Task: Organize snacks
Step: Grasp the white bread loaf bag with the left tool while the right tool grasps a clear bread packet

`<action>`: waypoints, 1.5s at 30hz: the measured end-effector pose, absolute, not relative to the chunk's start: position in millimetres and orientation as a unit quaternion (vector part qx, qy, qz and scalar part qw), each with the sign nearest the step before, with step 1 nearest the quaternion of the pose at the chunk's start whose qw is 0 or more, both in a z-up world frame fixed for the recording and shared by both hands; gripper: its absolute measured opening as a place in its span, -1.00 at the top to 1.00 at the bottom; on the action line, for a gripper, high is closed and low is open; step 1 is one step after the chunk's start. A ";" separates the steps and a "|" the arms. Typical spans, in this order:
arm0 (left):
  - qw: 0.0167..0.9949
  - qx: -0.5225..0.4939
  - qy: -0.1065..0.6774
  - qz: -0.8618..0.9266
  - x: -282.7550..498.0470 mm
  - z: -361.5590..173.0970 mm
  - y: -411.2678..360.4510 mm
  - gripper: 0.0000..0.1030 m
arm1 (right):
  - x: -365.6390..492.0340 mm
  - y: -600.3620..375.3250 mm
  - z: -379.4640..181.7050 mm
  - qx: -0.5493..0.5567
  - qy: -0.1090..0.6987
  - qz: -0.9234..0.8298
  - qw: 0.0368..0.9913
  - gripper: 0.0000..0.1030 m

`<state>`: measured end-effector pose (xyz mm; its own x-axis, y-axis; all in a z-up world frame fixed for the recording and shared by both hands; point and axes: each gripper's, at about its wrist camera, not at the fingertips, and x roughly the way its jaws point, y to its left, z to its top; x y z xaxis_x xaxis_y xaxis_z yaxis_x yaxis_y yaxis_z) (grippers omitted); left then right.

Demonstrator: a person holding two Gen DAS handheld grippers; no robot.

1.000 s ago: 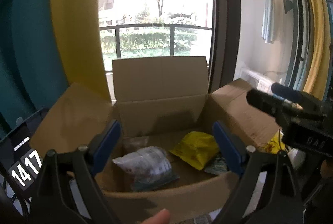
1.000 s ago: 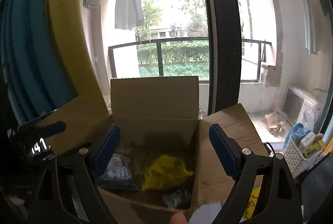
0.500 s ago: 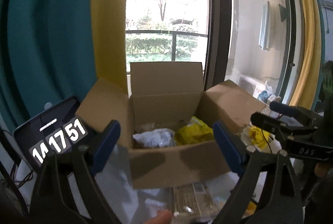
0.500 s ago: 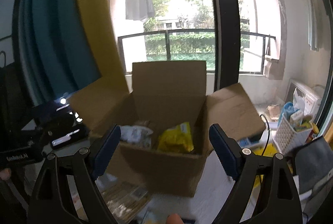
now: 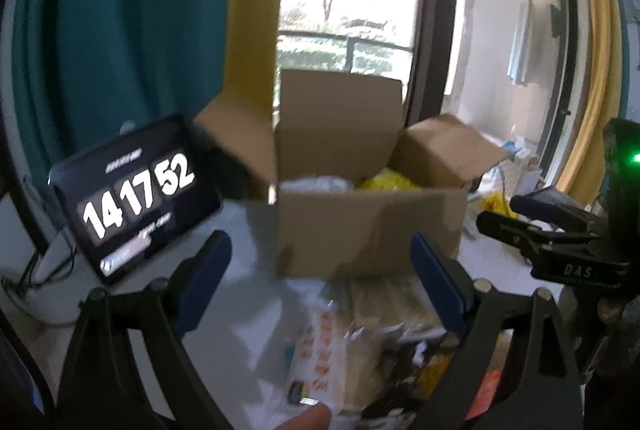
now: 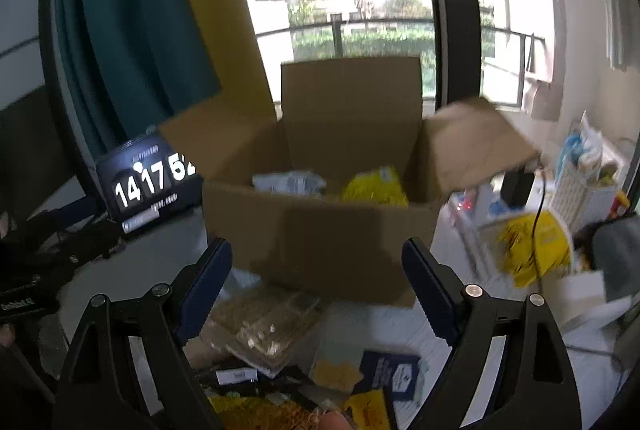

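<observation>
- Snacks [image 6: 280, 362] lie heaped on the pale table [image 6: 452, 334] just in front of the cardboard box [image 6: 320, 226]; two are already inside it — a whitish bag [image 6: 290, 182] and a yellow packet [image 6: 374, 186].
- Step in hand, as I judge it: choosing the next item from the pile, between one drop into the box and the next pick.
- Left gripper [image 5: 320, 294] stands wide with nothing between its blue pads; right gripper [image 6: 316, 298] is likewise spread and empty, both aimed down over the pile.
- Next move calls for lowering onto one packet and closing on a single edge, since the items overlap.
- Materials: a clear, ribbed plastic clamshell [image 6: 268, 318] — stiff and slippery; a dark blue flat pack [image 6: 394, 374]; crinkly yellow wrappers [image 6: 368, 408] at the near edge.
- Box is plain corrugated card, flaps splayed open; a tablet clock [image 5: 136, 198] leans to its left.
</observation>
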<state>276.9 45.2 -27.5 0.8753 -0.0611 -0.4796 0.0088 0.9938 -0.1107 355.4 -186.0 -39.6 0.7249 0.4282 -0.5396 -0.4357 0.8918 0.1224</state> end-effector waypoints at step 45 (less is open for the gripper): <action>0.929 -0.093 0.359 -0.003 270.7 -116.6 66.2 -0.78 | 366.7 -185.6 -123.3 0.079 0.460 0.289 0.836 0.54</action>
